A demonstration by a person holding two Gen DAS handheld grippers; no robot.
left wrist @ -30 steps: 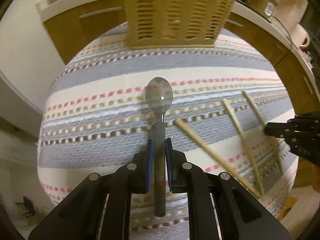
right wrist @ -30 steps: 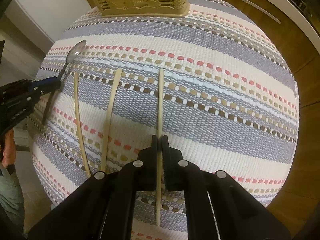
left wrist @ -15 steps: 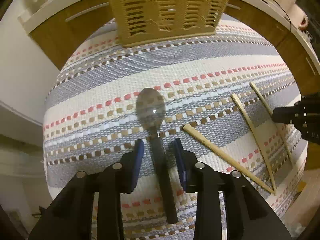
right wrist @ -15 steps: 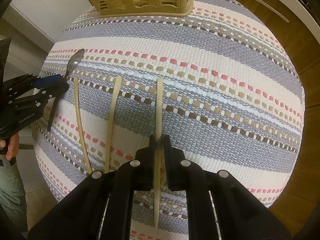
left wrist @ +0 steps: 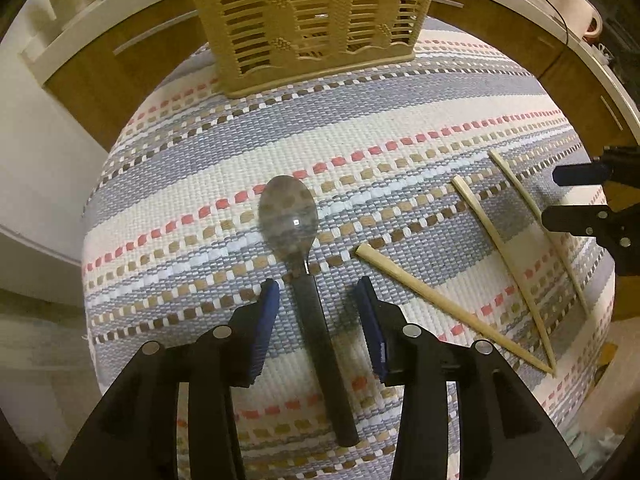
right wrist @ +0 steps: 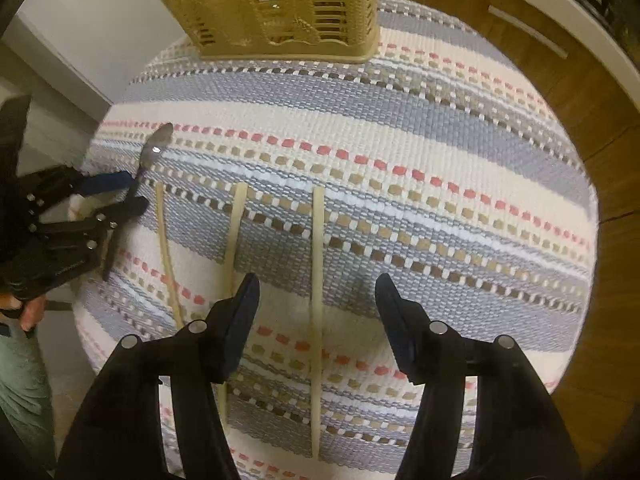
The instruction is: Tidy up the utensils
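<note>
A metal spoon (left wrist: 289, 216) with a dark handle lies on the striped cloth (left wrist: 400, 120). My left gripper (left wrist: 318, 300) is open, its jaws either side of the handle, not touching it. Three wooden chopsticks lie to the right: one (left wrist: 440, 300) nearest the spoon, a second (left wrist: 500, 256), a third (left wrist: 536, 224). My right gripper (right wrist: 316, 292) is open astride the rightmost chopstick (right wrist: 317, 280), which lies flat. The other chopsticks (right wrist: 231, 236) (right wrist: 166, 248), the spoon (right wrist: 154, 148) and the left gripper (right wrist: 120, 192) show at left. A tan slotted basket (left wrist: 316, 16) stands at the far edge.
The basket (right wrist: 276, 4) holds something metallic behind its slats. Wooden cabinets (left wrist: 120, 64) and a white counter curve round behind the table. The right gripper (left wrist: 576, 196) shows at the right edge of the left wrist view. A hand (right wrist: 28, 312) holds the left gripper.
Both grippers have opened. The left one let go of the spoon, the right one let go of the chopstick; both utensils now lie flat on the cloth between the jaws.
</note>
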